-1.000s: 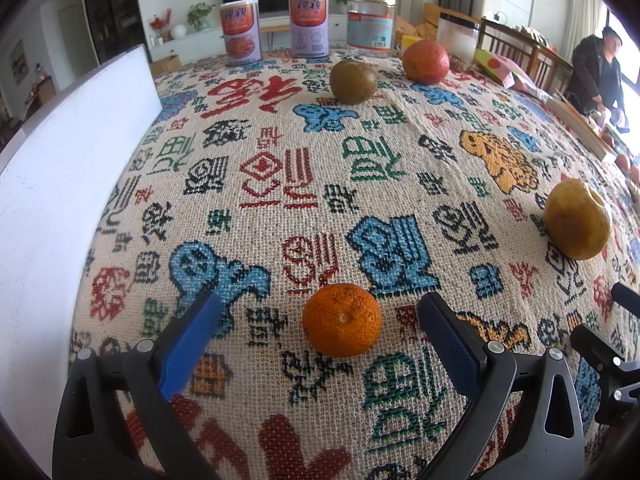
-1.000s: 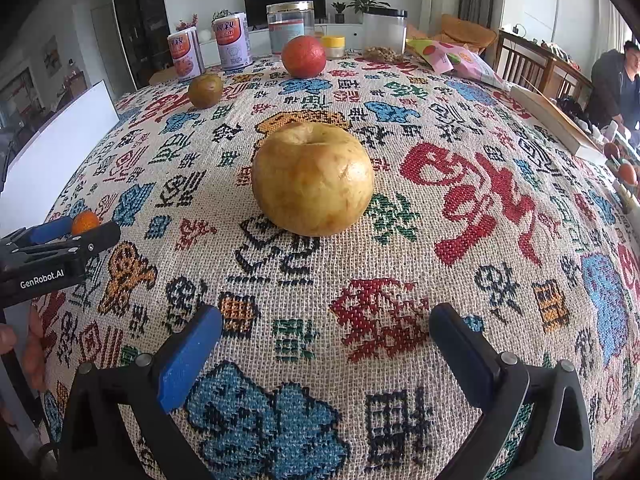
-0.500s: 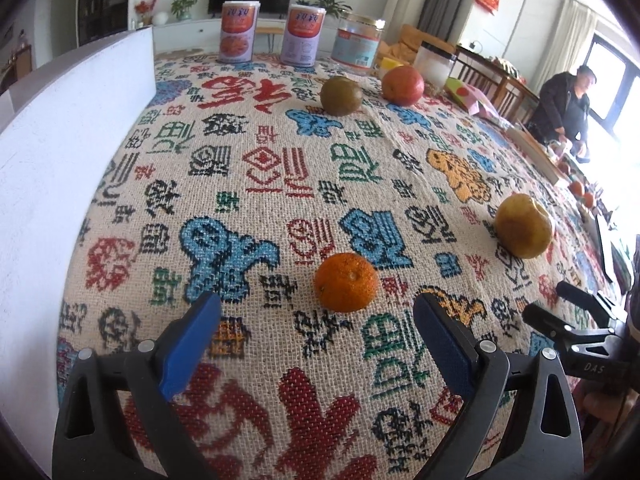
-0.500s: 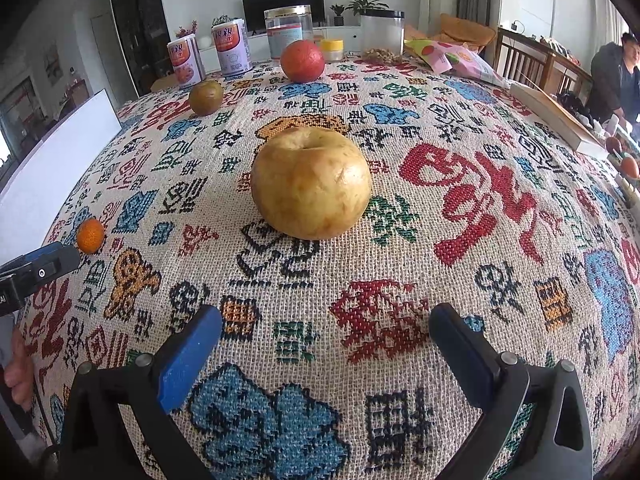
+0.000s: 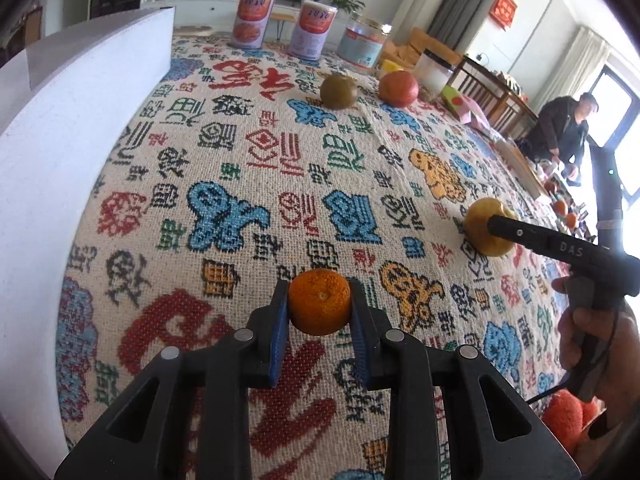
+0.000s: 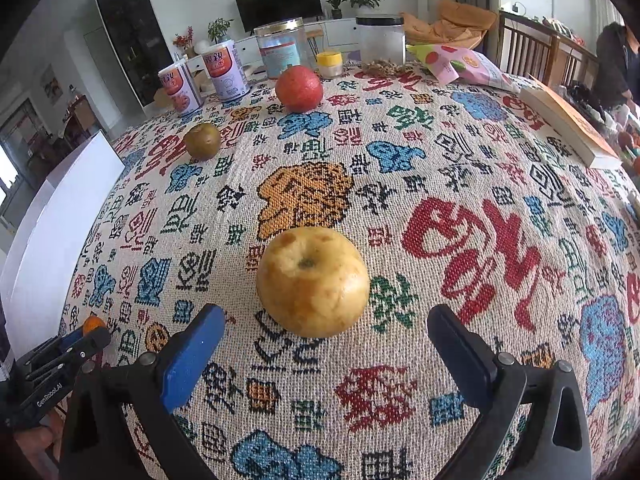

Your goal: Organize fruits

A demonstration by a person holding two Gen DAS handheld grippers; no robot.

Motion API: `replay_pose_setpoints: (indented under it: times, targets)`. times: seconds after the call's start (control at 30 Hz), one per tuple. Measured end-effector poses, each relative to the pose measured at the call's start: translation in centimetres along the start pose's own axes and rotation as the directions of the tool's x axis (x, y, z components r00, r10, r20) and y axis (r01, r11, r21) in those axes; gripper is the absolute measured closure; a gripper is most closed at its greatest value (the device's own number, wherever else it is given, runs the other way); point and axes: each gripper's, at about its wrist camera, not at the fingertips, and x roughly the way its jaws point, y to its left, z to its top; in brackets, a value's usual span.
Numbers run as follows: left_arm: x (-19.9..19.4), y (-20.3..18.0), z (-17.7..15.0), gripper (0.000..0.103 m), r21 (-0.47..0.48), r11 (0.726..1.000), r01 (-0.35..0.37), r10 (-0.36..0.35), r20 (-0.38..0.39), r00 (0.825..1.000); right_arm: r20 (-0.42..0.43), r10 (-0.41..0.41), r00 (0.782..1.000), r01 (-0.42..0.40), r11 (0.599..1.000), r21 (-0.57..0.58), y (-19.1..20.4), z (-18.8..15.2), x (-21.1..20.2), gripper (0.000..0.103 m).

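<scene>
Orange tangerine clamped in left jaws; right view hides this.

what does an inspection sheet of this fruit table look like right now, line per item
surface: woven patterned tablecloth over the table, white board along its left edge
job's things: small orange mandarin in the left gripper; large yellow apple-like fruit, olive-brown round fruit and red round fruit loose on the cloth
clutter: two purple-and-orange tins, two clear jars, small yellow-lidded jar, pink snack bag, book
grippers: left gripper shut on the mandarin; right gripper open, yellow fruit just ahead
cables: thin dark cord by the right hand
surroundings: living room, television, plants, a person at the far right
</scene>
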Motion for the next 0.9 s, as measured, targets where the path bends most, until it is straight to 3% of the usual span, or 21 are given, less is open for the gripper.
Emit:
replay_pose_setpoints:
  times: [0.03,0.1,0.13,0.23,0.3,0.4,0.47,0.57,0.63,0.67,0.77,0.83,0.87,0.9]
  targets:
    - [-1.0,0.1,-0.1,0.075,-0.016,1.0,0.024,-0.024,-0.004,1.0,-0.039,-0.011,0.999,0.009,0.999,-0.032,0.6,0.9,1.1,0.003]
    - [-3.7,0.1,-0.5,0.075,-0.022,0.998,0.057,-0.056,0.006,0.998,-0.138,-0.042,0.989,0.033,0.997,-0.069,1.2,1.7,3.4,0.035]
    - [-5.1,0.1,-0.9,0.075,-0.016,0.997,0.07,-0.07,0.008,0.997,-0.18,-0.061,0.982,0.048,0.996,-0.08,1.3,1.6,4.1,0.037]
    - [-10.5,1.0,-1.8,0.075,-0.038,0.99,0.134,-0.133,0.016,0.991,-0.191,-0.098,0.977,0.075,0.99,-0.12,2.6,0.8,3.5,0.038]
    - [-14.8,2.7,-1.2,0.075,-0.063,0.987,0.15,-0.146,0.073,0.987,-0.216,0.022,0.976,-0.042,0.995,-0.089,4.0,0.2,2.4,0.038]
    - [-20.0,6.6,0.7,0.075,-0.124,0.989,0.079,-0.053,0.2,0.978,-0.222,0.263,0.939,-0.287,0.955,-0.082,9.3,0.6,-0.5,0.038]
    - [-21.8,10.6,1.8,0.075,-0.206,0.978,-0.027,0.081,0.259,0.963,-0.207,0.372,0.905,-0.402,0.907,-0.126,14.3,1.5,-2.8,0.038]
    - [-21.0,16.8,2.5,0.075,-0.349,0.92,-0.177,0.258,0.201,0.945,-0.199,0.499,0.843,-0.536,0.81,-0.238,23.6,2.5,-5.6,0.038]
    - [-19.3,20.1,2.4,0.075,-0.405,0.883,-0.237,0.309,0.123,0.943,-0.217,0.552,0.805,-0.593,0.74,-0.317,29.5,2.7,-6.4,0.038]
    - [-18.5,21.1,2.3,0.075,-0.414,0.872,-0.26,0.323,0.091,0.942,-0.224,0.561,0.797,-0.603,0.712,-0.359,32.2,2.6,-6.5,0.038]
    - [-16.6,22.5,1.7,0.073,-0.419,0.853,-0.312,0.352,0.019,0.936,-0.273,0.535,0.8,-0.597,0.656,-0.462,39.0,1.6,-5.2,0.038]
    - [-15.9,22.7,1.1,0.071,-0.417,0.843,-0.34,0.371,-0.008,0.929,-0.294,0.495,0.817,-0.573,0.643,-0.509,42.0,0.6,-3.7,0.038]
    - [-15.8,22.7,0.8,0.068,-0.417,0.84,-0.348,0.379,-0.009,0.925,-0.303,0.472,0.827,-0.559,0.644,-0.522,43.0,0.1,-2.8,0.038]
    - [-15.7,22.7,0.6,0.058,-0.416,0.839,-0.35,0.383,-0.004,0.924,-0.315,0.454,0.833,-0.551,0.647,-0.526,43.8,-0.3,-1.8,0.038]
